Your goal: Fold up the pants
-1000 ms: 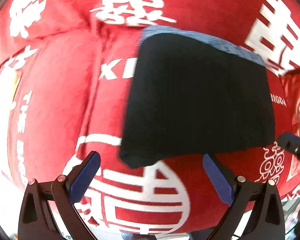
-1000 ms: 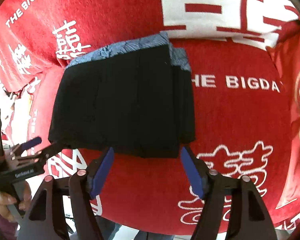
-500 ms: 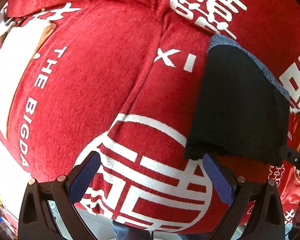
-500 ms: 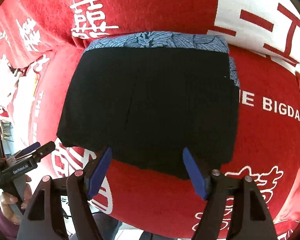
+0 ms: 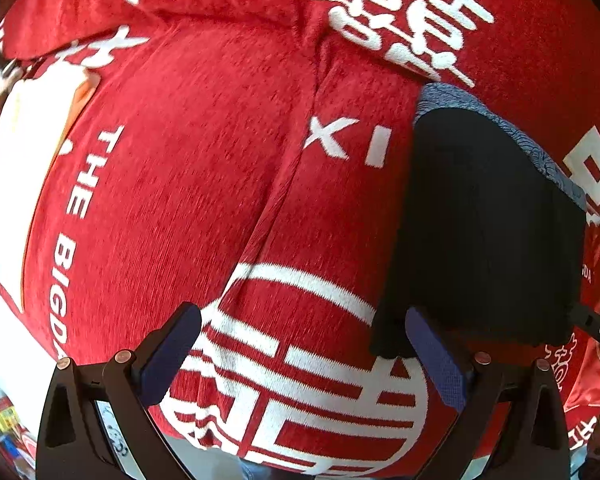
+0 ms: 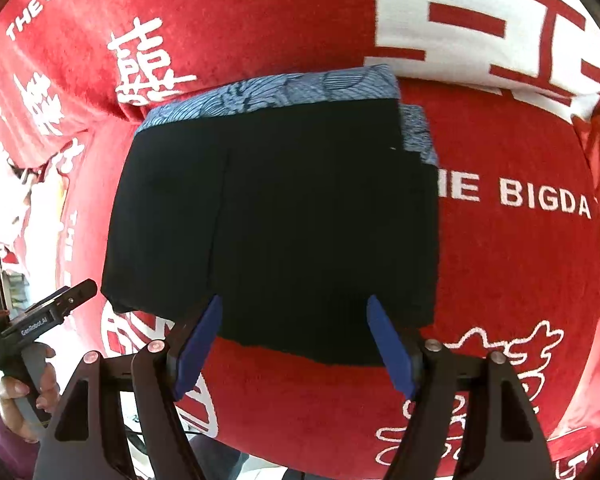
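Right wrist view, far left edge: the person's left hand [image 6: 28,384] holds the left gripper [image 6: 66,300] by its handle, low in the frame just off the bottom-left corner of the pants [image 6: 276,224]; from this angle can't tell its jaw gap, but the left wrist view shows the left gripper [image 5: 300,356] w/ jaws spread wide, nothing between them, hanging over the red cover [image 5: 188,184], pants [image 5: 484,232] lying to the right of center there, right blue pad just at their near-left corner. Moving right: pants sit center frame in the right view as a compact black rectangle, blue patterned waistband [image 6: 268,92] along the top edge and peeking out at the upper right, so the fold looks basically done, imo. Right gripper [image 6: 296,344] at bottom center, jaws released and wide, pads straddling the near hem, gripping nothing. To finish well: prob. just tidy up. Near hem runs slightly ragged, lower at right than left, and layers at upper right are offset, so nudge edges flush rather than re-grab; keep pads flat, light, push toward the waistband so the stack doesn't slide on the plush cover. Far right of frame: only cover w/ white lettering.
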### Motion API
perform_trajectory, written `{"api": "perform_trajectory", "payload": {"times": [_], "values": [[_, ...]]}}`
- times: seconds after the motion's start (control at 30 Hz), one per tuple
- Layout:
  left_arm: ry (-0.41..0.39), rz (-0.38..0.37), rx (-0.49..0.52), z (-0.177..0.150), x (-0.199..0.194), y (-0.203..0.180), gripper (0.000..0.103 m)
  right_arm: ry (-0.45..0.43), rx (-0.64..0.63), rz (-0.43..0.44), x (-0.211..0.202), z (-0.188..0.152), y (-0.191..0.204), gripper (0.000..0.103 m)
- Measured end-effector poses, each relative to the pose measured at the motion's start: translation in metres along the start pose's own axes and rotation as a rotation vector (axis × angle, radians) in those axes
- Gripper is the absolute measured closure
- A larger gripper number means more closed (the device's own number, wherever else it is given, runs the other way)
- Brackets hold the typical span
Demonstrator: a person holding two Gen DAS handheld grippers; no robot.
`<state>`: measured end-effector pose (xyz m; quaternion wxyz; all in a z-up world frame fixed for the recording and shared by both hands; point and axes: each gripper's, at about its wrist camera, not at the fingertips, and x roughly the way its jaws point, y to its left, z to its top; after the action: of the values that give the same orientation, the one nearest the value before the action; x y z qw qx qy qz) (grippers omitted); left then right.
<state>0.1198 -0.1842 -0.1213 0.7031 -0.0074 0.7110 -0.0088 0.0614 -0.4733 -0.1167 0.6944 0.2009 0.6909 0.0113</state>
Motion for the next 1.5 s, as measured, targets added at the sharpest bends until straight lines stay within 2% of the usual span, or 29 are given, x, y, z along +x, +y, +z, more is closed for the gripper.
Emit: {"api": "perform_trajectory", "payload": {"times": [0.2,0.47,1.0,1.1,1.23,1.4,1.5], "values": [[0.001,0.042,0.071,0.018,0.002,-0.022,0.000,-0.019,0.062,0.017,-0.005,-0.008,-0.025,0.025],[0.000,0.056,0.136,0.032,0.001,-0.048,0.000,-0.032,0.146,0.027,-0.010,-0.013,-0.057,0.025],[0.002,0.070,0.192,0.047,0.004,-0.062,0.000,-0.042,0.184,0.058,-0.007,-0.010,-0.080,0.025],[-0.004,0.045,0.191,0.050,0.003,-0.062,0.000,-0.039,0.183,0.063,-0.006,-0.008,-0.082,0.025],[-0.020,-0.039,0.174,0.062,-0.001,-0.057,0.000,-0.037,0.184,0.088,-0.005,-0.005,-0.088,0.025],[-0.037,-0.128,0.188,0.080,-0.001,-0.060,0.000,-0.044,0.203,0.173,-0.005,0.003,-0.101,0.025],[-0.014,-0.193,0.231,0.087,0.006,-0.067,0.000,-0.041,0.195,0.214,-0.003,0.010,-0.107,0.025]]}}
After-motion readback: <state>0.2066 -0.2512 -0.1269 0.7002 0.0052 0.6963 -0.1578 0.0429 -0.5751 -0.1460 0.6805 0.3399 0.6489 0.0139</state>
